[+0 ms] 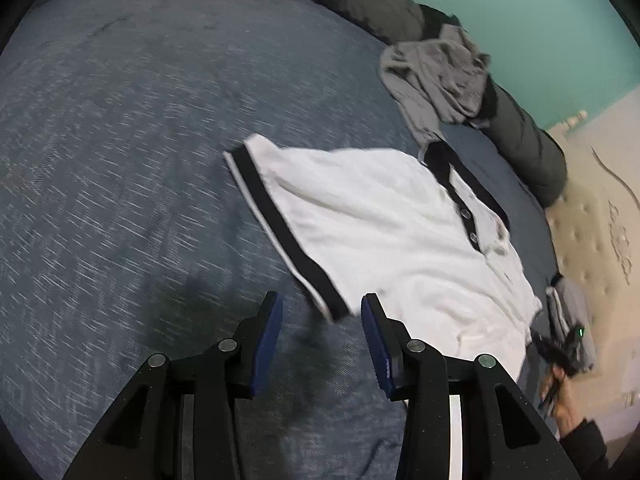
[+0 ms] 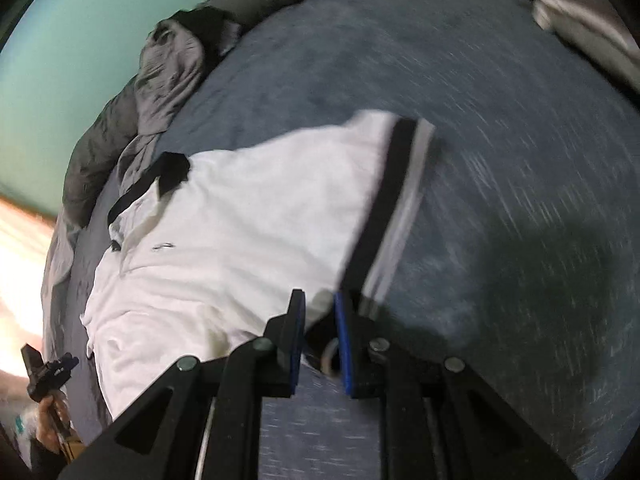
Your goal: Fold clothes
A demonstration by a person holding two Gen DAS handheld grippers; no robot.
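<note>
White polo shirt [image 1: 384, 220] with black trim lies on the blue bed [image 1: 120, 140]. Only the right wrist view shows the right hand-held gripper [image 2: 320, 320] pinching its hem; the left hand-held gripper [image 1: 322, 316] hangs open beside the hem corner.

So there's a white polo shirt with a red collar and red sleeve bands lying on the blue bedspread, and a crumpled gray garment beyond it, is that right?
Not quite: the trim is black, not red. The left wrist view shows the white polo shirt with a black collar and a black sleeve band edged in white. The rest holds: it lies on the blue bedspread, with the crumpled gray garment beyond it.
</note>
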